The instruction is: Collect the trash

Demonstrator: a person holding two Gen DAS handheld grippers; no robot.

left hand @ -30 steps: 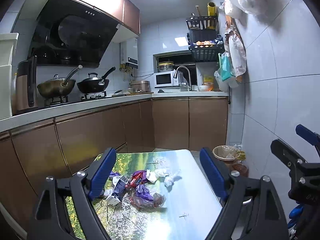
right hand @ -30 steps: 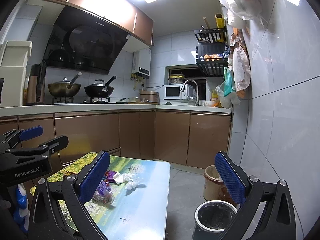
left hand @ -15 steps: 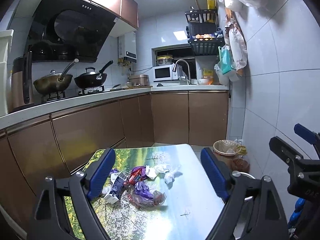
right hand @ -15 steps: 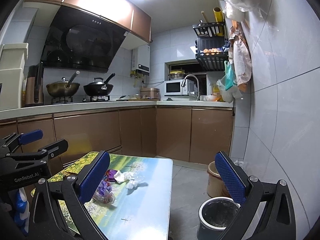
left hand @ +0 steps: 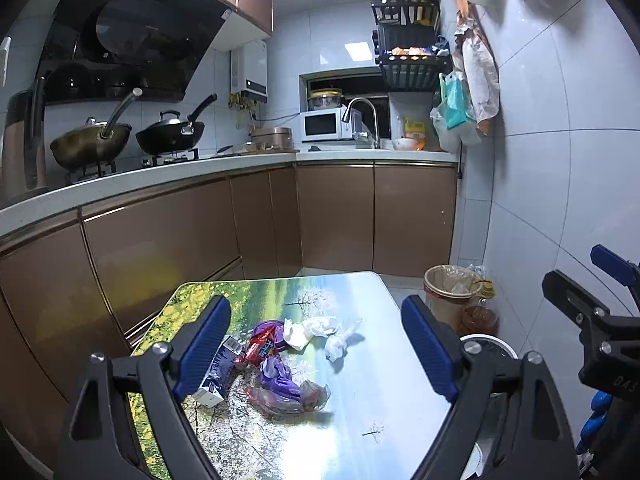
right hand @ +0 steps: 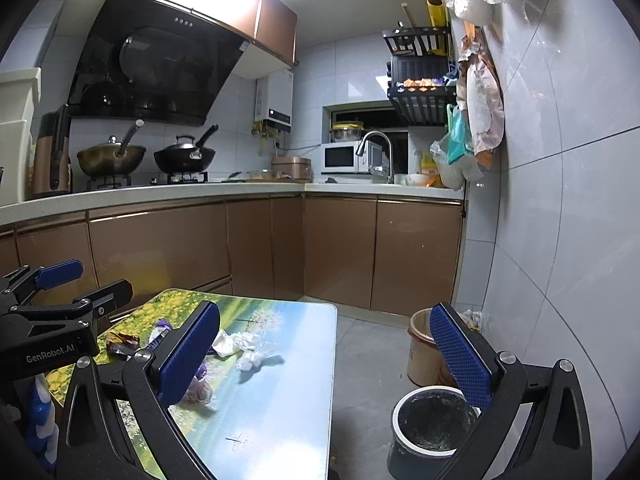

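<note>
We hold the left claw (left hand: 316, 344) spread wide above the counter (left hand: 380, 408) with nothing in it; the right claw (right hand: 324, 356) is equally wide and empty, over the counter's right edge and the floor; the trash sits in a loose heap on the counter: a small carton (left hand: 218, 376), a red wrapper (left hand: 260, 346), purple wrappers (left hand: 280, 376) and crumpled tissue (left hand: 316, 326) (one piece may be clear plastic, the view is soft there); a white-rimmed bin (right hand: 430, 426) stands on the floor beside the counter, a tan lined bucket (left hand: 448, 292) just behind it.
</note>
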